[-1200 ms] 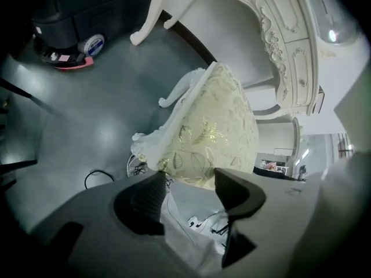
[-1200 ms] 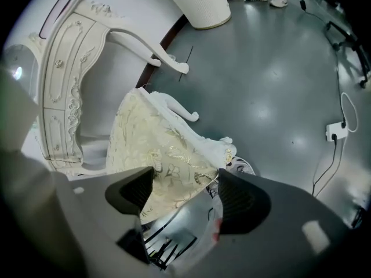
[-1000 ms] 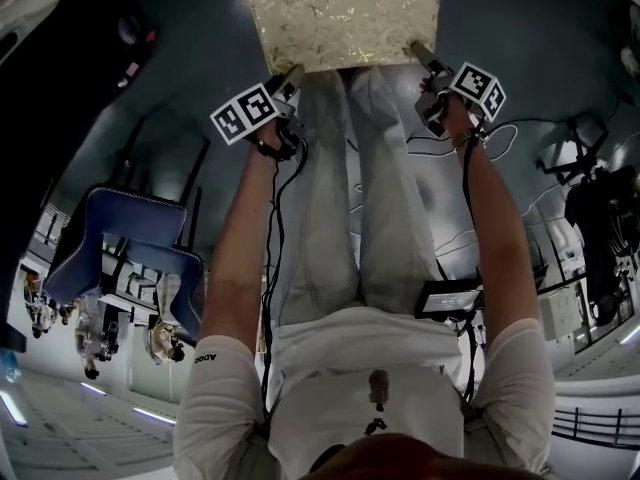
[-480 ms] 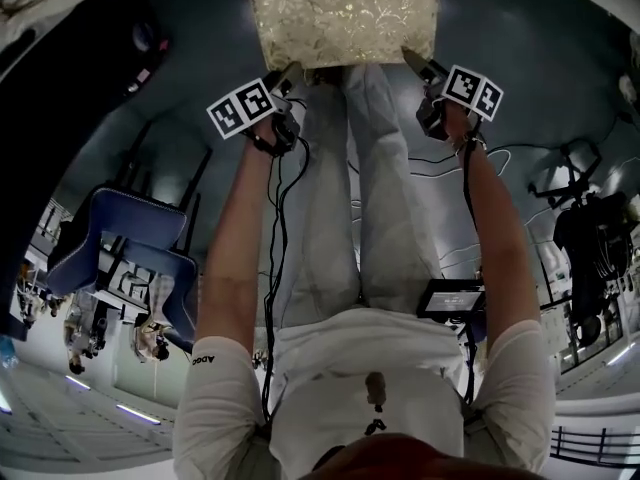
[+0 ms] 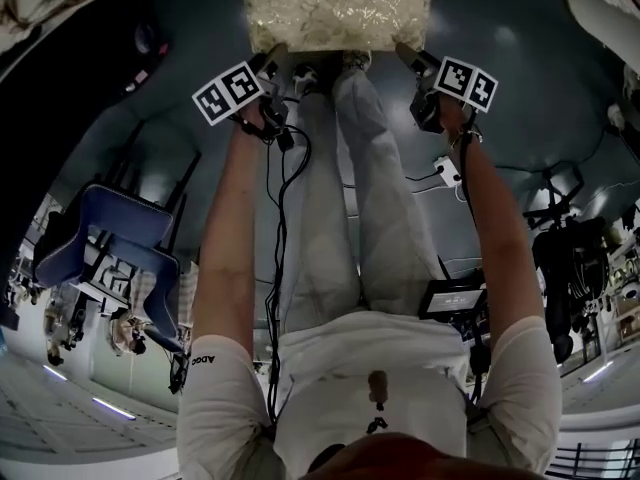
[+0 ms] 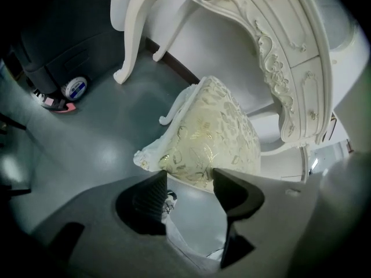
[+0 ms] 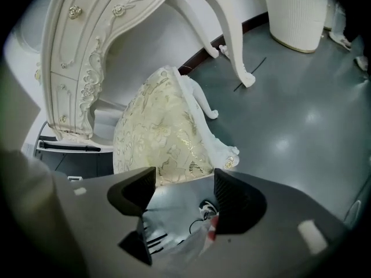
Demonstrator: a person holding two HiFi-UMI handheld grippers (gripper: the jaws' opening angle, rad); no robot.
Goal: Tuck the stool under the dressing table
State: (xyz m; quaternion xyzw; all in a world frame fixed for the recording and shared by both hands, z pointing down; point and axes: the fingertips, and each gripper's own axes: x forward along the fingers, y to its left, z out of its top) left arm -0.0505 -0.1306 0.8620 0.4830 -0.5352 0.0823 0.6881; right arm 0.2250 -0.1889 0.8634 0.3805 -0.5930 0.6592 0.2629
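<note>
The stool point(image 5: 340, 8), a cream and gold brocade cushion on a white carved frame, stands at the top of the head view, just in front of the person's feet. My left gripper point(image 5: 270, 63) sits at its near left corner and my right gripper point(image 5: 405, 53) at its near right corner. In the left gripper view the stool point(image 6: 214, 132) lies right at the jaw tips, with only floor showing in the gap. The right gripper's jaws are closing; the stool point(image 7: 162, 132) touches their tips and nothing lies between the pads. The white dressing table point(image 6: 278, 68) point(image 7: 87, 51) rises just beyond the stool.
The table's curved legs point(image 6: 130, 33) point(image 7: 226, 33) stand on either side of the stool. A white ribbed bin point(image 7: 295, 10) is at the right, a dark case point(image 6: 64, 39) and a tape roll point(image 6: 75, 87) at the left. Behind are a blue chair point(image 5: 110, 238), floor cables point(image 5: 445, 173) and black gear point(image 5: 570, 268).
Both grippers and the stool have moved forward together, up in the head view, as the person steps after them. The blue chair has slid down the picture.
</note>
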